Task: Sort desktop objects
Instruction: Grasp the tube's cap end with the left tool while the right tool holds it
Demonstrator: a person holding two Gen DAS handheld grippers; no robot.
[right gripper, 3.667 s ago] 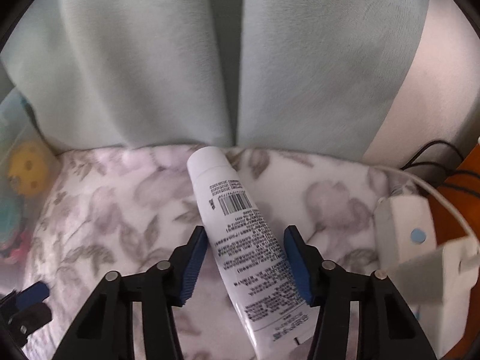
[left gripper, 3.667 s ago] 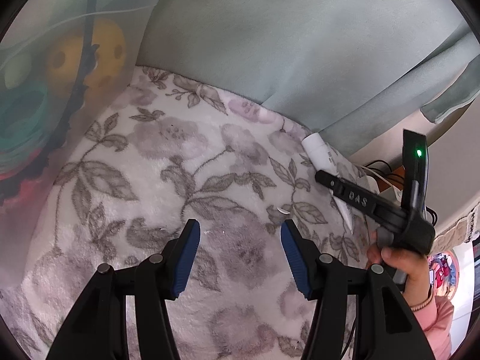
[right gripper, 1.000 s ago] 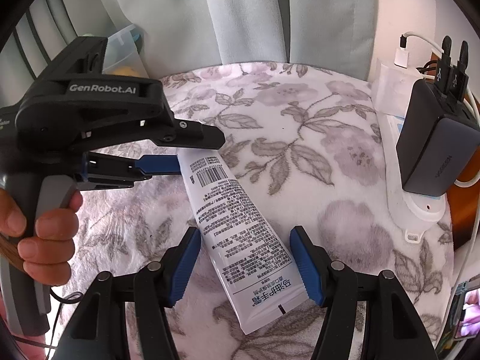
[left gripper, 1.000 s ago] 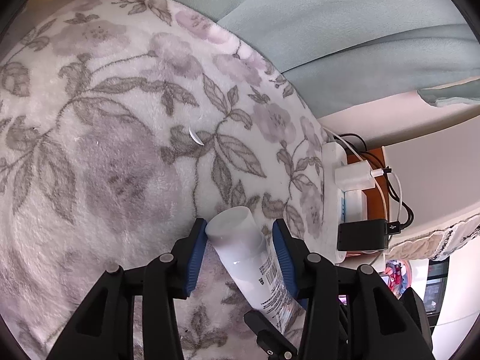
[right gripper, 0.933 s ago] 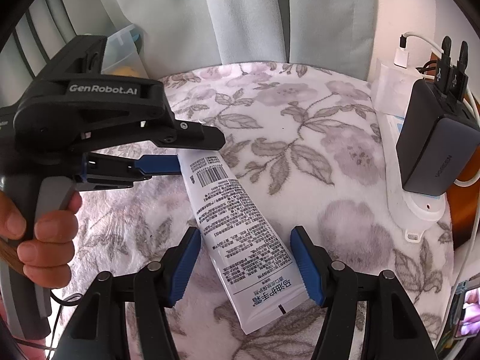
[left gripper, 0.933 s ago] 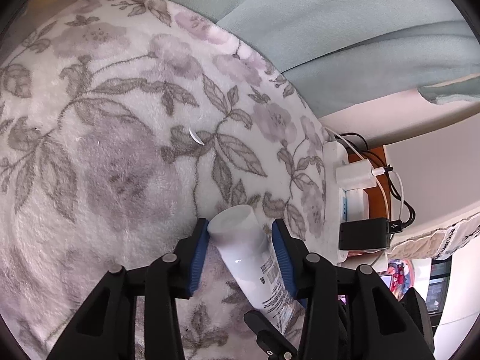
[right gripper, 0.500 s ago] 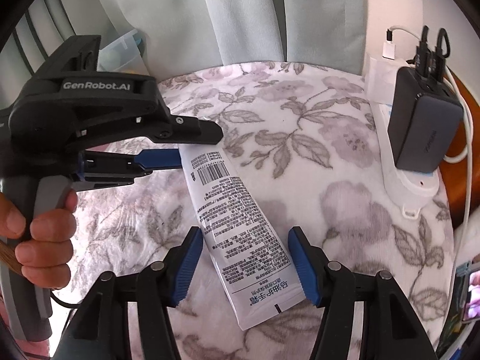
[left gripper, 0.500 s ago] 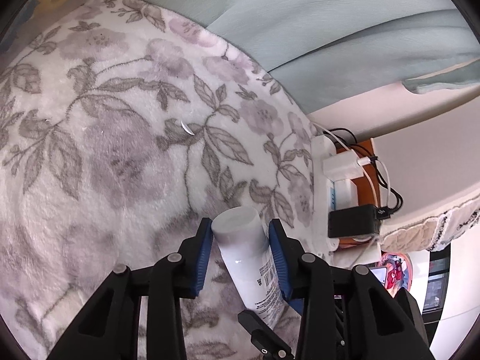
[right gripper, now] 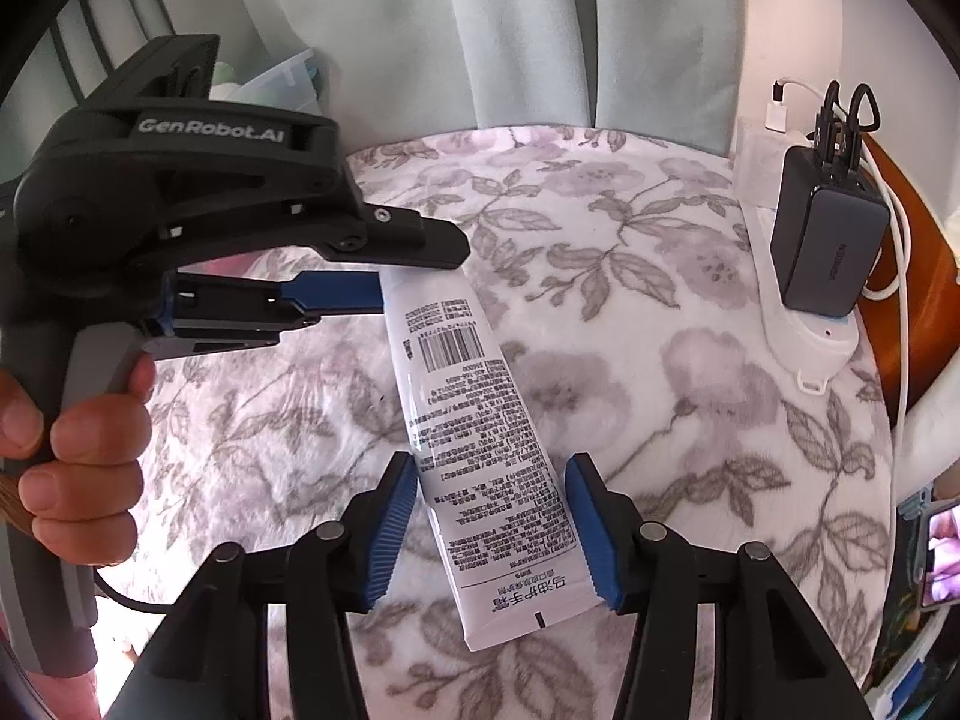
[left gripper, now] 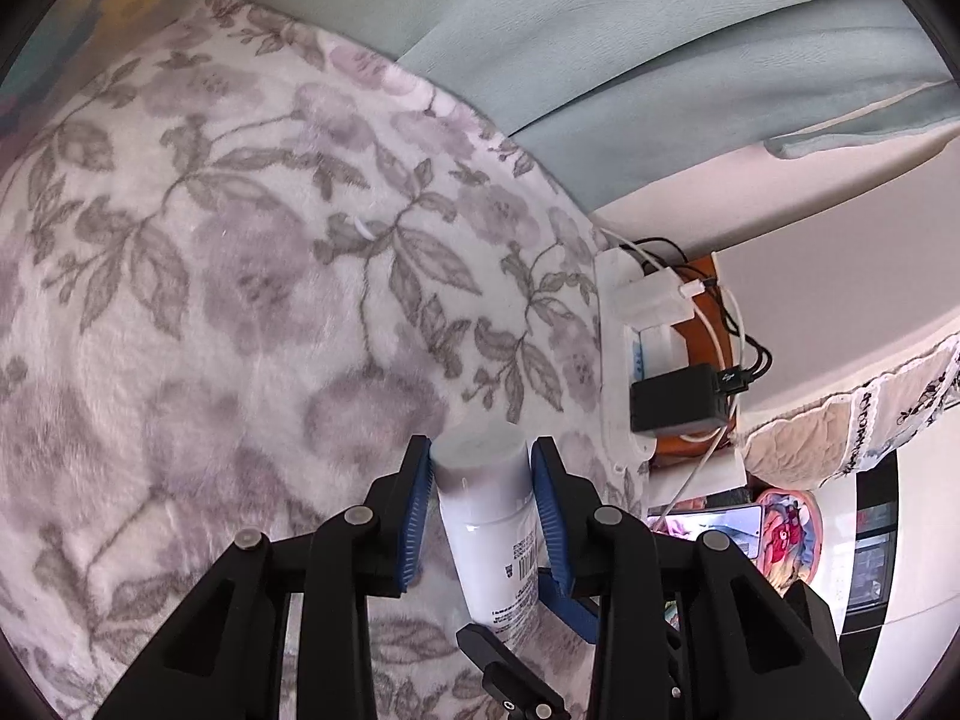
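Observation:
A white tube (right gripper: 474,420) with a barcode and small print lies stretched between both grippers above the floral blanket (right gripper: 600,276). My left gripper (left gripper: 480,450) has its blue pads pressed on the tube's (left gripper: 486,510) round cap end, and its jaws are closing. In the right wrist view that left gripper (right gripper: 420,276) reaches in from the left, held by a hand (right gripper: 78,456). My right gripper (right gripper: 492,468) straddles the flat crimped end. Its jaws are closing, and the pads touch the tube's edges.
A white power strip (right gripper: 804,336) with a black charger (right gripper: 828,252) and cables lies on the blanket's right edge, also seen as the charger (left gripper: 678,402). A clear plastic box (right gripper: 282,84) stands far left by the pale curtain (left gripper: 600,30). A phone (left gripper: 708,525) lies lower right.
Both pairs of jaws have narrowed around the tube. The left gripper has risen a little with the cap end. The right gripper shifted sideways, so the power strip sits further right.

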